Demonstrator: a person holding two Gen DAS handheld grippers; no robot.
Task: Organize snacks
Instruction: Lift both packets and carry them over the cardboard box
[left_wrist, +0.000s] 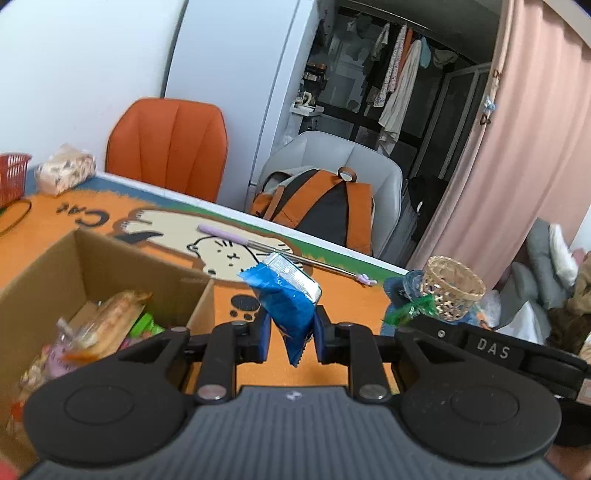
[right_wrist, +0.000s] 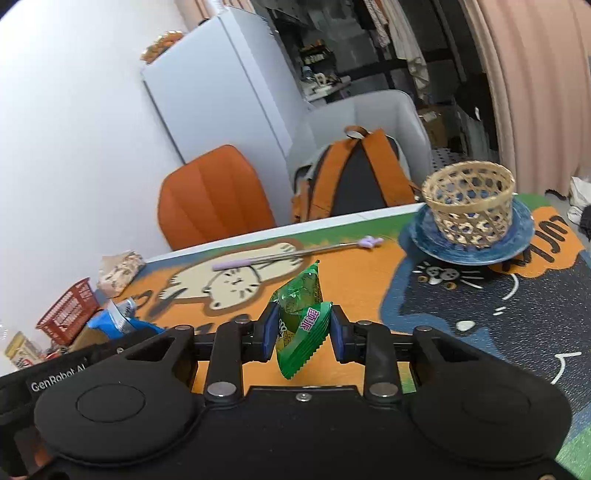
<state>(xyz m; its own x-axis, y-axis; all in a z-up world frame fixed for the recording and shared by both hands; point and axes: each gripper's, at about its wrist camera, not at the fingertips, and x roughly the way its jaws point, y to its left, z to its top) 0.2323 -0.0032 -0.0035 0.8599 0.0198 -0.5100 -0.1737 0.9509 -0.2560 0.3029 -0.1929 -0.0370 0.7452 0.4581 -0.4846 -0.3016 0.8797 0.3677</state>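
My left gripper (left_wrist: 291, 328) is shut on a blue snack packet (left_wrist: 286, 302) with a silver end, held above the orange cat mat, just right of a cardboard box (left_wrist: 40, 273). The box holds several snacks (left_wrist: 110, 321). In the right wrist view my right gripper (right_wrist: 303, 328) is shut on a green candy packet (right_wrist: 301, 317), lifted over the mat. The blue packet (right_wrist: 114, 323) and the left gripper's body show at that view's left edge. The green packet (left_wrist: 408, 310) also peeks in at the right of the left wrist view.
A woven basket (right_wrist: 469, 206) stands on a blue plate (right_wrist: 517, 240) at the far right. A purple-handled stick (right_wrist: 280, 258) lies across the mat. A red basket (right_wrist: 70, 310) and a wrapped pack (right_wrist: 120, 269) sit far left. Two chairs and a backpack (right_wrist: 354, 177) stand behind the table.
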